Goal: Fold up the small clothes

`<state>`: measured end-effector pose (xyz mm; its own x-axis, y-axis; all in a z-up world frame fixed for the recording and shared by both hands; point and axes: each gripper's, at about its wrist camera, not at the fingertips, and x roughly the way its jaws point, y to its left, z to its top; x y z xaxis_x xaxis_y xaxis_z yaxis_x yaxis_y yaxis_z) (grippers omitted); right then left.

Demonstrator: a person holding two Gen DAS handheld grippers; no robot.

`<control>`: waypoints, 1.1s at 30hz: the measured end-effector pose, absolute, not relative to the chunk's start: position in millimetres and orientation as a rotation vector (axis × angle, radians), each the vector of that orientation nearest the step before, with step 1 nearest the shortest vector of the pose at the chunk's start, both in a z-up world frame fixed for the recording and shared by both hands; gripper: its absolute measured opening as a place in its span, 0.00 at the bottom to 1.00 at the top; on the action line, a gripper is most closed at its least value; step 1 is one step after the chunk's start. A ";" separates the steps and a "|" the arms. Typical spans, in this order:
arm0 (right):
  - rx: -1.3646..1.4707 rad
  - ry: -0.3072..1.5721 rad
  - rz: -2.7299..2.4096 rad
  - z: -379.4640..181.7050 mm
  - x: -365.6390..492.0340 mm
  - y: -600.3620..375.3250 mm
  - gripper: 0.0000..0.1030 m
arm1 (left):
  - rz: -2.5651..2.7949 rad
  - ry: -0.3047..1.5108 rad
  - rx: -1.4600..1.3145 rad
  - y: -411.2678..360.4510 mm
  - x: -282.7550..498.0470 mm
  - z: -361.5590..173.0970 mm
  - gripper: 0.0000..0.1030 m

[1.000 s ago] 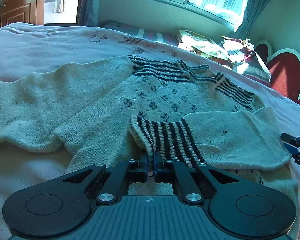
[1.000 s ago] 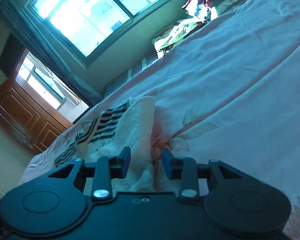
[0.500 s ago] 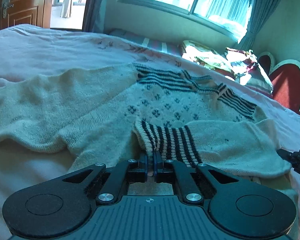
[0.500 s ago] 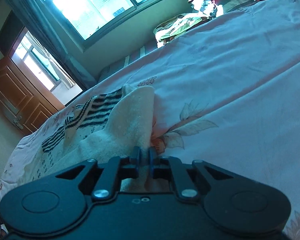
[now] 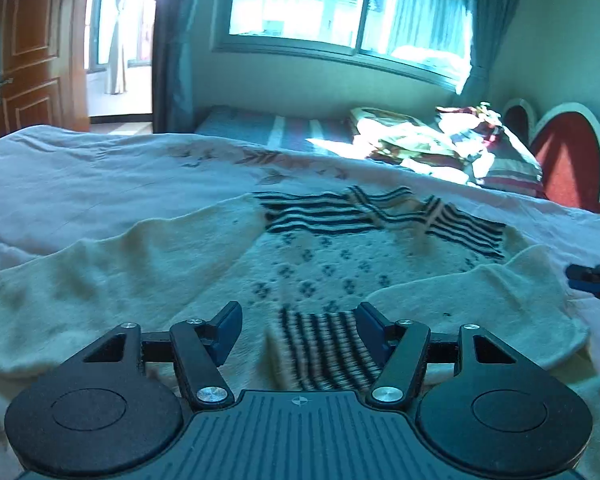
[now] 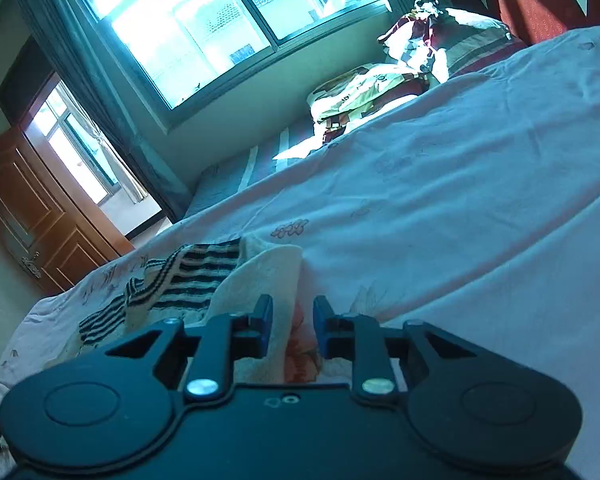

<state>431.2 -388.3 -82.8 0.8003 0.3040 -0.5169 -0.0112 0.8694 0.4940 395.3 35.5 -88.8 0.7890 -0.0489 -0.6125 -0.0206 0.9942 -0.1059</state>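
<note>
A cream knitted sweater (image 5: 324,264) with navy stripes and small navy motifs lies spread on the bed (image 5: 100,184), its striped collar end toward twelve o'clock in the left wrist view and one sleeve trailing off toward nine o'clock. The other sleeve is folded across the body, and its striped cuff (image 5: 324,344) lies at six o'clock, directly ahead of the left gripper (image 5: 298,330).

The left gripper is angled down toward the bedding, held just above the cloth. Its jaws have just been opening and now stand spread well apart, one blue pad on each side of the cuff with a gap showing; the cuff lies between them but is not pinched.

The right gripper (image 6: 290,330) also tilts downward, and its view is rolled so the bed slopes up toward two o'clock. Its jaws have just been opening and stand a little apart. The edge of the folded cream sleeve (image 6: 268,276) lies ahead of them, mostly beside the left pad, and the floral bed sheet shows through the gap; nothing is clamped. In the left wrist view, the right gripper's dark tips poke in at three o'clock, just beyond the fold of the sleeve.

Pillows and crumpled bedding (image 5: 440,144) are piled at one o'clock below the window (image 5: 340,12), near a red heart-shaped headboard (image 5: 572,160).
</note>
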 end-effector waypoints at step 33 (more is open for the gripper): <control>0.061 0.679 0.306 -86.7 404.8 -332.9 0.11 | -0.063 0.734 0.023 11.6 410.7 -121.1 0.61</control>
